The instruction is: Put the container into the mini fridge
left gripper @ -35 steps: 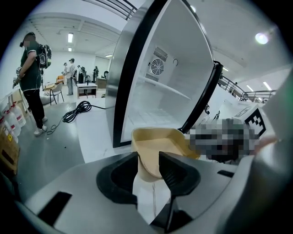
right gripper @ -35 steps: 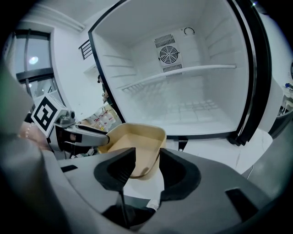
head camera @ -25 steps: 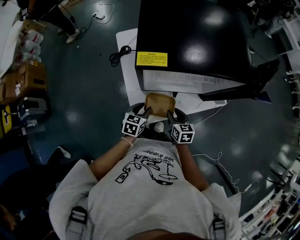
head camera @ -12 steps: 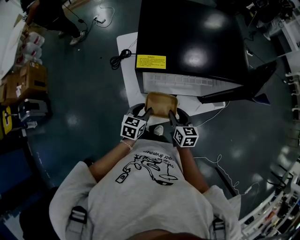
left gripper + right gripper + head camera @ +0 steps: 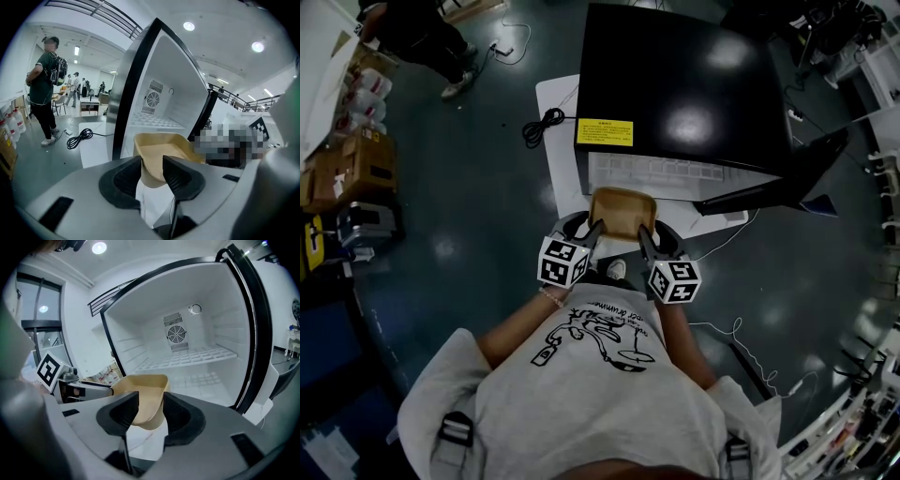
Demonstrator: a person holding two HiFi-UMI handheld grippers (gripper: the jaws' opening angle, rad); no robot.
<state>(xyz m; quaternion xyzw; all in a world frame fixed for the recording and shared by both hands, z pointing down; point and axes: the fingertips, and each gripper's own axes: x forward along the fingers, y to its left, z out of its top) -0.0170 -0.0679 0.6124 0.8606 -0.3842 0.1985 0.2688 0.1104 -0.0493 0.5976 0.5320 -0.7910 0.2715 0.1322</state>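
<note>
Holding the tan container (image 5: 622,208) between them, the left tool (image 5: 592,230) and the right tool (image 5: 644,232) each take one side of its near end. Each tool's jaws are drawn in to a narrow gap, with the container's thin wall pinched between them. The two-sided grip is probably because the container is wide, shallow and light-walled: a single pinch at one edge would let it tip, while two keep it level. Gripping the near end also leaves the far end free to go in first. The container hangs in the air just in front of the open mouth of the mini fridge (image 5: 684,84), not yet inside it. The door (image 5: 778,183) is swung wide to the person's right, so nothing stands between container and cavity. The head view gives the layout from above: the fridge's black top, its yellow label (image 5: 604,132), and the container centred on the opening. It shows almost nothing of the inside. The right gripper view supplies that: a white cavity with a wire shelf (image 5: 187,357) partway up, a round fan grille (image 5: 175,334) on the back wall, and bare space beneath the shelf that looks roomy enough for the container. The left gripper view looks down into the container, where nothing can be seen lying in it. It also takes in the fridge edge-on, a coiled cable (image 5: 79,138) on the floor, and a person (image 5: 45,89) standing well off to the left.
</note>
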